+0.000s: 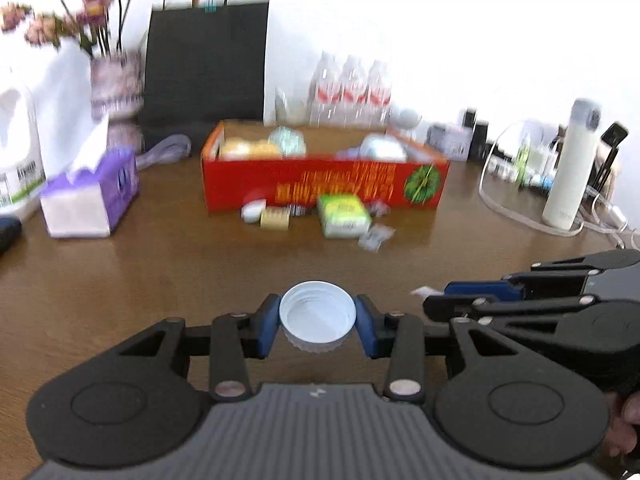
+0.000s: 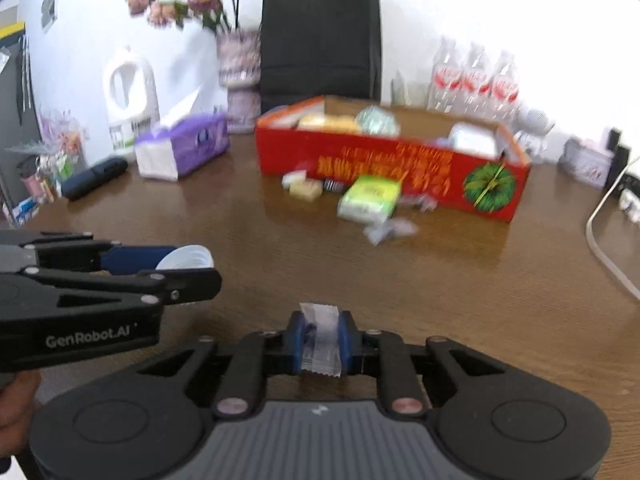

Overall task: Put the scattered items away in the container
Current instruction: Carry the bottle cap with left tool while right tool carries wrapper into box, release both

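Note:
My left gripper (image 1: 317, 322) is shut on a white screw cap (image 1: 317, 320), hollow side up, held above the wooden table. My right gripper (image 2: 322, 340) is shut on a small clear sachet (image 2: 320, 340) that stands between its blue pads. In the right wrist view the left gripper (image 2: 188, 270) with the cap (image 2: 185, 258) sits to the left. The red box (image 1: 324, 184) lies across the far middle of the table with several items inside. In front of it lie a green packet (image 1: 344, 216), a tan block (image 1: 275, 218), a white piece (image 1: 253, 210) and crumpled wrappers (image 1: 376, 236).
A purple tissue pack (image 1: 86, 196) and a white jug (image 1: 16, 152) stand at the left, with a flower vase (image 1: 116, 92) and a black bag (image 1: 206, 64) behind. Water bottles (image 1: 350, 92) line the wall. A white flask (image 1: 570, 168) and cables (image 1: 516, 212) sit at the right.

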The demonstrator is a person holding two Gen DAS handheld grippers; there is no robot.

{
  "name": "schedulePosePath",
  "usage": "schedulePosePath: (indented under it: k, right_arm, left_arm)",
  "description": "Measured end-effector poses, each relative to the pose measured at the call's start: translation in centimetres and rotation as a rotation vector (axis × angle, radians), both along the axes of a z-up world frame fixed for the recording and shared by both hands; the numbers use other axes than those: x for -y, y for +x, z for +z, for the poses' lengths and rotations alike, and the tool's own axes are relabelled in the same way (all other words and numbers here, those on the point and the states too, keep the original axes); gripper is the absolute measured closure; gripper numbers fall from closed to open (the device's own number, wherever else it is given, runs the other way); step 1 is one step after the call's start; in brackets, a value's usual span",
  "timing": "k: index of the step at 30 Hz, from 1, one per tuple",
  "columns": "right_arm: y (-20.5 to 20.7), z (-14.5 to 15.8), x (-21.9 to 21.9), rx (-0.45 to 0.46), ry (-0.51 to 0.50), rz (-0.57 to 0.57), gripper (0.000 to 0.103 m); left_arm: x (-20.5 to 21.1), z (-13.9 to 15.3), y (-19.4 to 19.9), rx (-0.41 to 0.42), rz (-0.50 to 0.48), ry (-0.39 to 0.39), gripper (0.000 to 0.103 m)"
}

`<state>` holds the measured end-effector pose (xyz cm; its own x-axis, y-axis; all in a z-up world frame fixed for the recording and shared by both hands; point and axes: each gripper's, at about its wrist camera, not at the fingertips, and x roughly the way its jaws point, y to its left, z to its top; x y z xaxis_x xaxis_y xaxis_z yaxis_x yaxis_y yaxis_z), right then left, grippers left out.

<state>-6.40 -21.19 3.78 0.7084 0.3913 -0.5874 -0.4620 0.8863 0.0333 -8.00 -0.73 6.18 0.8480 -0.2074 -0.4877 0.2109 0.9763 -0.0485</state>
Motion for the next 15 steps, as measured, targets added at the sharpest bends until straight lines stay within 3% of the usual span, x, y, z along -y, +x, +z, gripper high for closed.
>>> schedulePosePath:
  k: [5,8,15]
  right_arm:
    - [-2.2,3.8,1.8,0.145,0.077,-0.059,0.087]
    - [-3.9,5.7,2.6,0.223,0.122,-0.081,0.087]
    - [-7.5,6.7,3.4,0.346,0.173,-0.107,0.087]
  left_arm:
    - [0.7,3.1,-2.8,0.160,0.000,-0.007,0.062]
    - [1.1,4.1,-4.3,0.209,0.009,-0.013,0.062]
    - [2.0,4.7,-8.3,0.321,0.068,-0.024,0.062]
